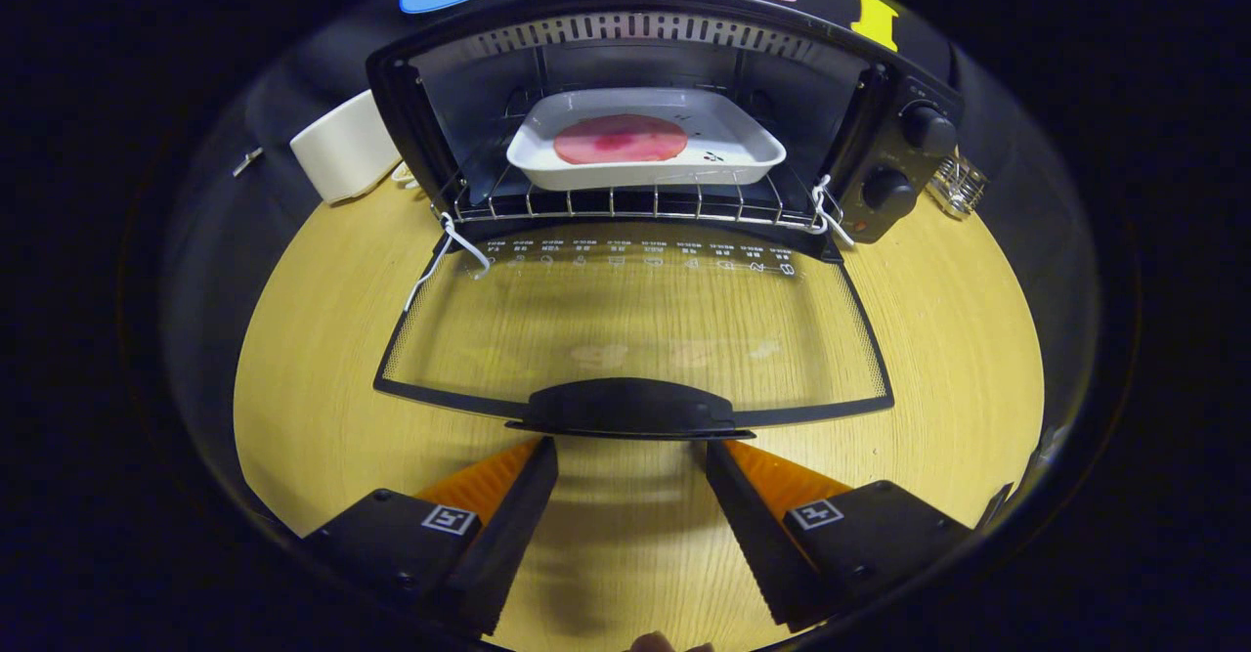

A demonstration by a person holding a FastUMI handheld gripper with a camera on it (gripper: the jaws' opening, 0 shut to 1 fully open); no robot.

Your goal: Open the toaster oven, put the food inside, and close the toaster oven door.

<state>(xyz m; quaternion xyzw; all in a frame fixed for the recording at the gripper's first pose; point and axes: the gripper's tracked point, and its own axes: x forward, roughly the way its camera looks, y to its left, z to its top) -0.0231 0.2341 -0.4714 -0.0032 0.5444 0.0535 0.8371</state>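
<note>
Pale wood-grain table (938, 339) carries the toaster oven (640, 36), which stands against the dark booth wall with its glass door (635, 325) dropped flat toward the camera. A white dish (743, 149) holding a round pink slice of food (620, 138) sits on the wire rack (625, 204) inside the cavity, so the loading looks done and closing the door is what remains. A cream-coloured box (344, 149) sits to the left of the oven, and a small wire object (958, 185) lies to its right, beside the two knobs (927, 129).

The gripper (631, 456) hovers just short of the door handle (630, 408), its fingers spread wide and holding nothing, one tip on each side of the handle's width.

Several things could spoil the close. The handle is a low, smooth hump; if the fingers come in too high they may slide over it instead of catching under the lip, and the door would stay down. The dish's front edge sits near the front of the rack, and I cannot tell whether it clears the door's swing; if it overhangs, the glass would strike it and stop short or nudge the dish. White cords (454, 246) hang at both hinge corners, and a loop could get pinched between door and frame. Lifting off-centre could twist the door, and too hard a push might shove the whole oven back across the smooth table.
</note>
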